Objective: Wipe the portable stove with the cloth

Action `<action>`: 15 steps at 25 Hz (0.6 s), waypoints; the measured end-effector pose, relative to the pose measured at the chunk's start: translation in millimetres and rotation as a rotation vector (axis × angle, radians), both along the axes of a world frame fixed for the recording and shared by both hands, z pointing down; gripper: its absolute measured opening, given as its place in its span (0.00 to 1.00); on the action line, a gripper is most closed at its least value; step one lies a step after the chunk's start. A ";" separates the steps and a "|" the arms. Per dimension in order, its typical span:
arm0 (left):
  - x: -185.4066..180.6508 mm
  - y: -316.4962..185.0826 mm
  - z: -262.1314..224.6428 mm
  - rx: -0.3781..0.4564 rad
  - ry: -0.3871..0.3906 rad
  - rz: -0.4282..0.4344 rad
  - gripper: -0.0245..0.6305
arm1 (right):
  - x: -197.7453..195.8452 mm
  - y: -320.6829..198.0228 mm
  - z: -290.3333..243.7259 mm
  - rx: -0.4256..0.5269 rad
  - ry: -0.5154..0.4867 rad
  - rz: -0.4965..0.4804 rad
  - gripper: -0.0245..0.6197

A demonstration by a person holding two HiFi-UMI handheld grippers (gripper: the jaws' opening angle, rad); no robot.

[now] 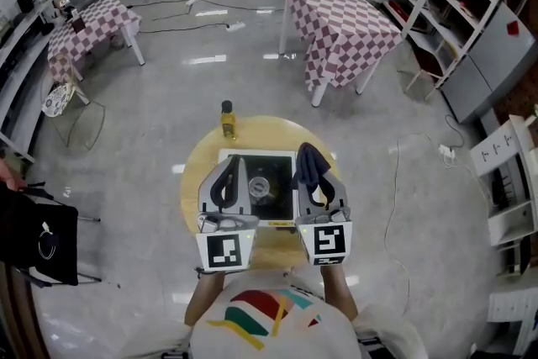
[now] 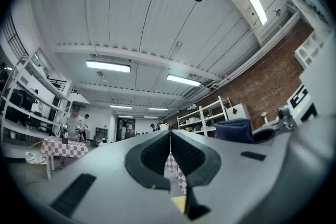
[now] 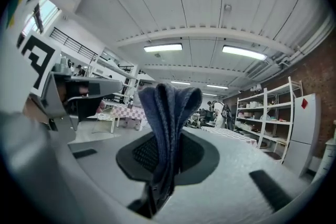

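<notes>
The right gripper [image 3: 167,152] has its jaws clenched on a dark blue cloth [image 3: 168,110]. The cloth is pinched between the ribbed pads and stands up past the tips in a folded bunch. The left gripper [image 2: 170,150] has its jaws pressed together along one thin seam with nothing between them. It carries no load.

In the head view the two grippers sit side by side, the left gripper [image 1: 235,171] and the right gripper [image 1: 314,172], both hanging over the portable stove [image 1: 275,168]. The cloth [image 1: 307,159] shows as a dark lump at the right jaw tips, above the right edge of the stove. Both gripper views look out at the room and ceiling rather than down at the stove, so the jaws appear tipped upward. No picture shows the cloth touching the stove top.

The stove lies flat on a round wooden surface [image 1: 195,176], its burner ring exposed at the centre. A bottle of yellow liquid [image 1: 227,121] stands just behind it, apart from both grippers.

Assessment: the cloth is secured and brought over the stove, so the pickup is done. The wiping itself is not in progress at this moment. The stove top is largely hidden by the grippers, so it cannot be determined whether any of it has been cleaned.
</notes>
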State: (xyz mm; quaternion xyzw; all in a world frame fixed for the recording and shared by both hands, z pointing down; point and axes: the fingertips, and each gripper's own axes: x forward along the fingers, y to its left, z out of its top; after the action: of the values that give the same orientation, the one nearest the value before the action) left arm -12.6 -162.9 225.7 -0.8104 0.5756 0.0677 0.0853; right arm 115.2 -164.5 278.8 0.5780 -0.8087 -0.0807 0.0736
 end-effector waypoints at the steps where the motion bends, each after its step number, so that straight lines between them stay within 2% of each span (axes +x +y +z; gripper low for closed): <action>1: 0.4 0.6 0.3 -0.003 0.002 -0.002 0.05 | 1.8 0.2 0.2 -0.004 -0.002 0.004 0.09; 15: -15.3 7.8 -2.0 0.005 0.007 -0.057 0.05 | 11.7 -2.3 -3.5 0.018 0.013 0.025 0.09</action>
State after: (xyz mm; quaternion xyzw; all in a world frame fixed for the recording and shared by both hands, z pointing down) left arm -27.9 -155.1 223.7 -0.7931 0.5987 0.0694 0.0873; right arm 126.9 -166.8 275.3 0.5880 -0.8003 -0.0909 0.0748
